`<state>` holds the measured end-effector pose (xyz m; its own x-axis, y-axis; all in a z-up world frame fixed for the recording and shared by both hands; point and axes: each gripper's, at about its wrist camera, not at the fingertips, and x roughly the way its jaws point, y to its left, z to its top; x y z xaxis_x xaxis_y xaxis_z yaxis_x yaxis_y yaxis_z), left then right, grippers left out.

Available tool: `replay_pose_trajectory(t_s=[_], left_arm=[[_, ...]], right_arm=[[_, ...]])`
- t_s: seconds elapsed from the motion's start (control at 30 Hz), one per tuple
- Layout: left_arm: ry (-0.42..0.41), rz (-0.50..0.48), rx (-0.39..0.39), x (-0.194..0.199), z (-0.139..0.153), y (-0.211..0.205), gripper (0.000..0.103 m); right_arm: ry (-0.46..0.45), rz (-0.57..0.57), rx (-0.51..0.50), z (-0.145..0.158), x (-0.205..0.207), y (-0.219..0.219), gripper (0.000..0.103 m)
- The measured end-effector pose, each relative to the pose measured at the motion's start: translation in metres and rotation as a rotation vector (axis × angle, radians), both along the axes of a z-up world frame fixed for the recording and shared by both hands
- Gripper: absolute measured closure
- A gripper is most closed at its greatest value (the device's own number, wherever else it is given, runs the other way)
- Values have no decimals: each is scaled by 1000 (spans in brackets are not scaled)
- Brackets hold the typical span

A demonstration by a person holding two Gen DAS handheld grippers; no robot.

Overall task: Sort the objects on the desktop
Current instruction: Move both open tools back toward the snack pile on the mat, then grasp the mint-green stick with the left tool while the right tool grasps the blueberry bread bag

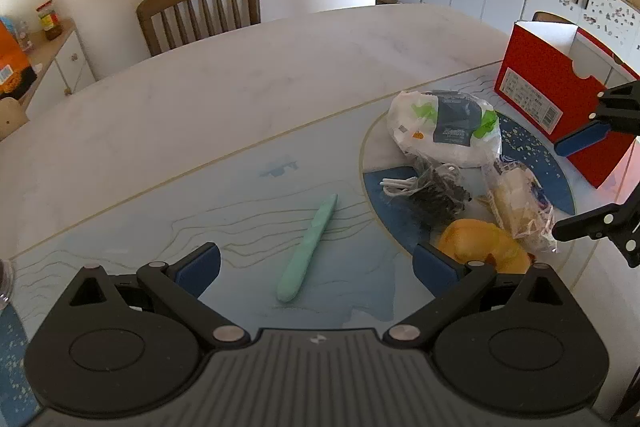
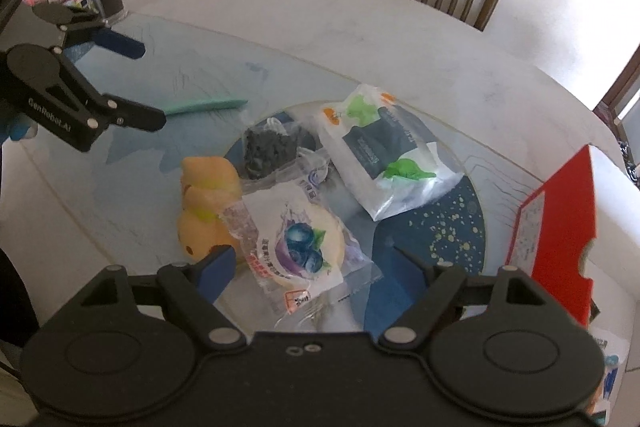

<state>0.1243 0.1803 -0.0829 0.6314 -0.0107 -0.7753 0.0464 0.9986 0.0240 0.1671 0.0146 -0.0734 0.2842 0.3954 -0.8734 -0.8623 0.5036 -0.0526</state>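
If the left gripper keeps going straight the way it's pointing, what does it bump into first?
Most likely the mint green pen-like stick. It lies on the table between the open fingers of the left gripper, right ahead. Depth is hard to judge, so it could touch the tabletop beside it instead.

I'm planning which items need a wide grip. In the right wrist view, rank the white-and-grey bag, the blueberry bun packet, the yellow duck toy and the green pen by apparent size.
1. white-and-grey bag and blueberry bun packet: similar, the packet is nearer, so unranked
2. yellow duck toy
3. green pen, partly hidden
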Motion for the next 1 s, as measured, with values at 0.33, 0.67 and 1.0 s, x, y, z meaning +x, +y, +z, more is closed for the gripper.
replay_pose_trajectory(t_s=[0.33, 0.67, 1.0], left_arm=[[31, 6, -11, 20, -23, 15, 1], [28, 8, -36, 28, -37, 23, 8], [14, -10, -44, 32, -44, 24, 13]], right_arm=[[-2, 94, -53, -17, 2, 7, 22], [-18, 155, -90, -28, 7, 19, 29], [2, 152, -93, -31, 14, 19, 43]])
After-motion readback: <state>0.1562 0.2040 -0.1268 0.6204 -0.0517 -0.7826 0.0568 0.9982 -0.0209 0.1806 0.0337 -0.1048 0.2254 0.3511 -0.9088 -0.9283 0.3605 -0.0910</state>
